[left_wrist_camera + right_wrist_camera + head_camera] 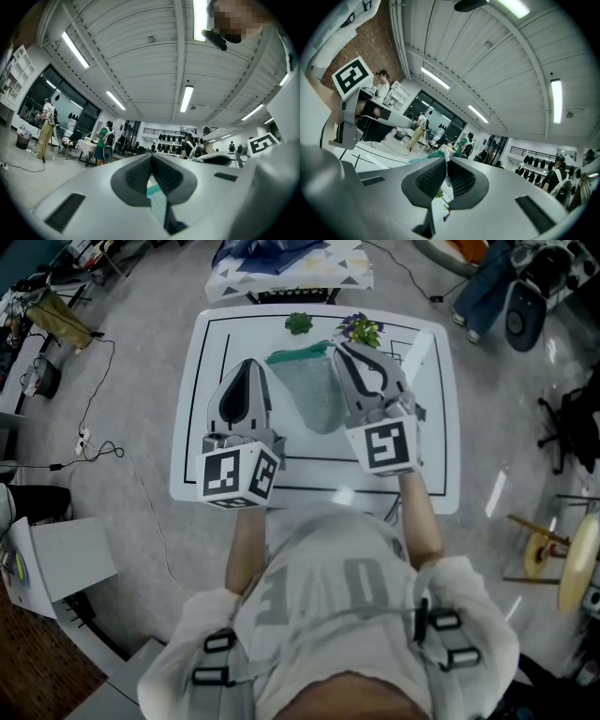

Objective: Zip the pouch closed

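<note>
The fingers of my left gripper are pressed together on one end of the pouch. In the left gripper view, a strip of its teal band and pale mesh shows just below where the pads meet. The fingers of my right gripper are also closed, pinching the other end of the same teal top edge. In the right gripper view, that edge runs off to the left of their tips.

In the head view, a white tabletop marked with black lines fills the middle of the frame, on a grey floor.

The pouch is held up between the two grippers at the centre of the frame, over the tabletop. Its teal edge stretches from one gripper to the other, and the see-through mesh body sags toward the lower frame.

Along the tabletop's upper edge lie a small green sprig and, to its right, a little bunch of purple flowers just beside my right gripper's tips.
</note>
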{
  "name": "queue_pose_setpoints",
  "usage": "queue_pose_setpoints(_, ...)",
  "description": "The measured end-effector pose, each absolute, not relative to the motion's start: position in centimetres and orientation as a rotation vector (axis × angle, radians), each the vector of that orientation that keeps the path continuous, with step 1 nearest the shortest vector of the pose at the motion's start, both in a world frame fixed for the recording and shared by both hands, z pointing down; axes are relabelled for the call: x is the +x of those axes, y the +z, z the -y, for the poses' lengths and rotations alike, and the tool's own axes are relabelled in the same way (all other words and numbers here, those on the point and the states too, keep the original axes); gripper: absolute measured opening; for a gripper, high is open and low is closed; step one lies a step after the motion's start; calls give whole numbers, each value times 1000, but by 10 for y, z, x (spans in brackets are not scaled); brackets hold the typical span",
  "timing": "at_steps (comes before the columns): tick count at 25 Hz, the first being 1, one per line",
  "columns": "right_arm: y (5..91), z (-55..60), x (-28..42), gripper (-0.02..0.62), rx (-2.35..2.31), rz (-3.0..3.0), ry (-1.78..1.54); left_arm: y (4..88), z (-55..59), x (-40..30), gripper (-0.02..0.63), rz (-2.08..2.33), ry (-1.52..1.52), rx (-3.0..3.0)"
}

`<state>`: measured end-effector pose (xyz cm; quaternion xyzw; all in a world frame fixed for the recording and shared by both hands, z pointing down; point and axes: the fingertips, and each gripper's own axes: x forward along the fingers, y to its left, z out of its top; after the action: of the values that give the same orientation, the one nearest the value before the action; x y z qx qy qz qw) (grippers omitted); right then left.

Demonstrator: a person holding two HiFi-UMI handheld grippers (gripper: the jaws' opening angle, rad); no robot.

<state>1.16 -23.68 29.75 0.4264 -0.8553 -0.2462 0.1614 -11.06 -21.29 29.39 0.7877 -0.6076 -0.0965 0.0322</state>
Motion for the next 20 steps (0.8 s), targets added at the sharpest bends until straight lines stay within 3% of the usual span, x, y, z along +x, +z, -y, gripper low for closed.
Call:
queue_pose_setpoints(7,300,221,-2,18,1120,2471,-758,288,209,-101,10,1753,-367,2460)
queue_pose_setpoints(12,301,215,-7,18,1085,2476,-781,288,209,-70,198,1402,-453,2480)
queue_pose_setpoints(20,303,202,-15,18,1010,2513,-842,281,201,-48,216,794,-826,2129)
